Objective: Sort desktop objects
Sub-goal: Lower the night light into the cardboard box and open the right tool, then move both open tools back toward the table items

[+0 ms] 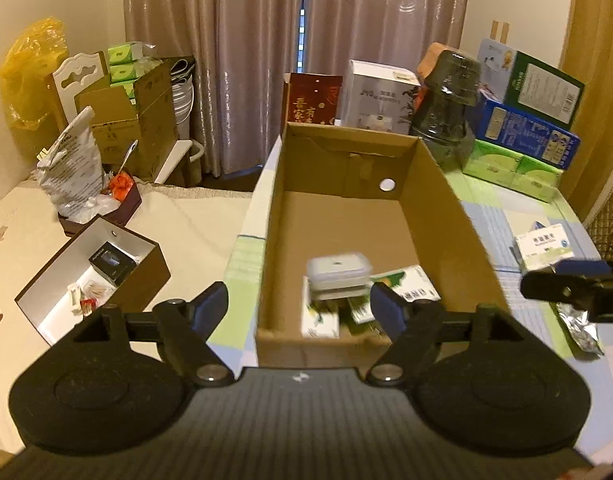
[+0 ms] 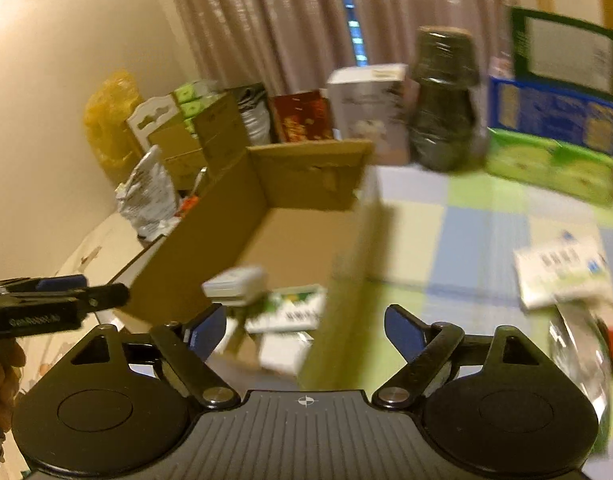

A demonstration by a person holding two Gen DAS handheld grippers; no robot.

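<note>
The left gripper hangs with its blue-padded fingers spread wide and nothing between them, just above the near end of an open cardboard box. Directly ahead of its fingertips, inside the box, a small white lidded container rests on top of green-and-white cartons that lie on the box floor. The far half of the box floor beyond them is bare cardboard.

The right gripper is likewise spread apart and holds nothing. It hovers over the box's right wall, near the same corner; the white container and the cartons lie ahead and slightly left of its left finger. Ahead and to its right, a white medicine box with blue print lies on the checked surface, and a crumpled foil packet lies nearer beside it. This view is motion-blurred.
</note>
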